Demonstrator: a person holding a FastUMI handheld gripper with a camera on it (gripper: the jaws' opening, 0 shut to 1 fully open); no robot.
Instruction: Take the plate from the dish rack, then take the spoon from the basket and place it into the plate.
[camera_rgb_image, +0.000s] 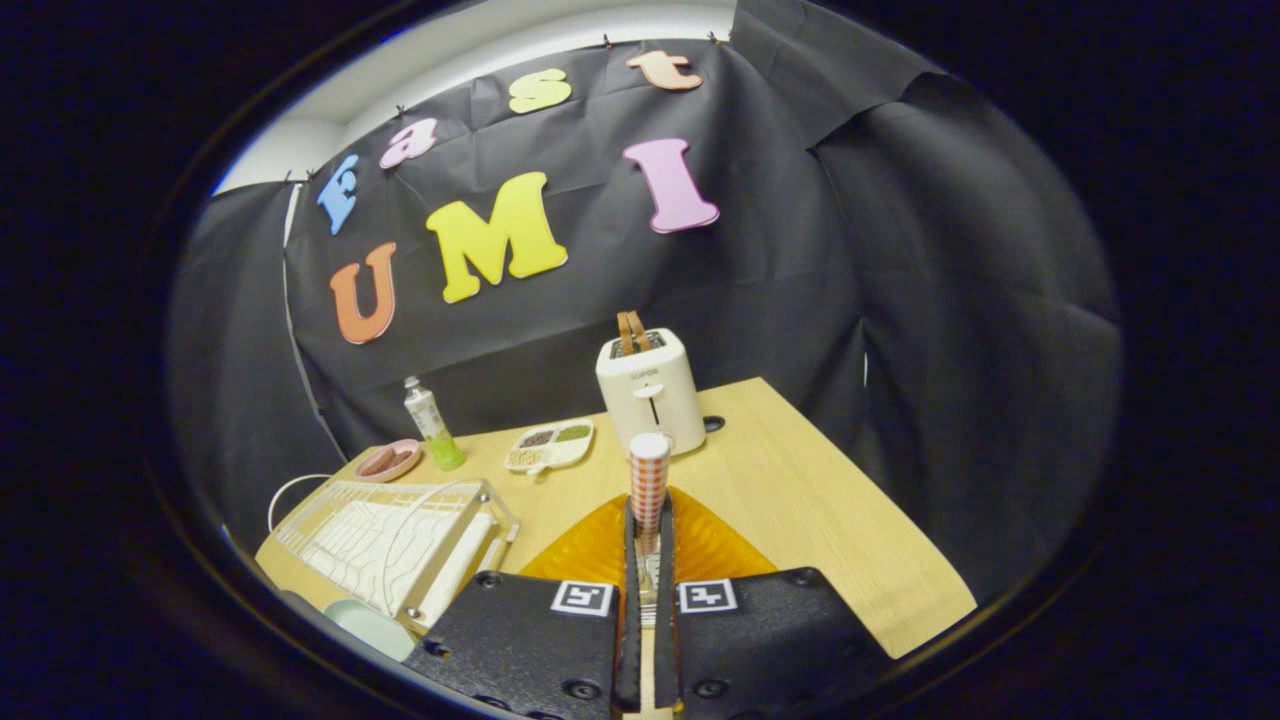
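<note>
Item held: I have the gripper (648, 520) clamped on the checked-handled spoon (648, 478), fingers nearly together and its handle upright, hovering over the orange plate (715, 545) on the table (800, 480) beside the dish rack (385, 545), apparently ready for lowering in.

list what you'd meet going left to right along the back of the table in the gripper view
pink dish → green-bottomed bottle → divided snack tray → white toaster. Nearer, the gripper is closed on an orange plate.
</note>
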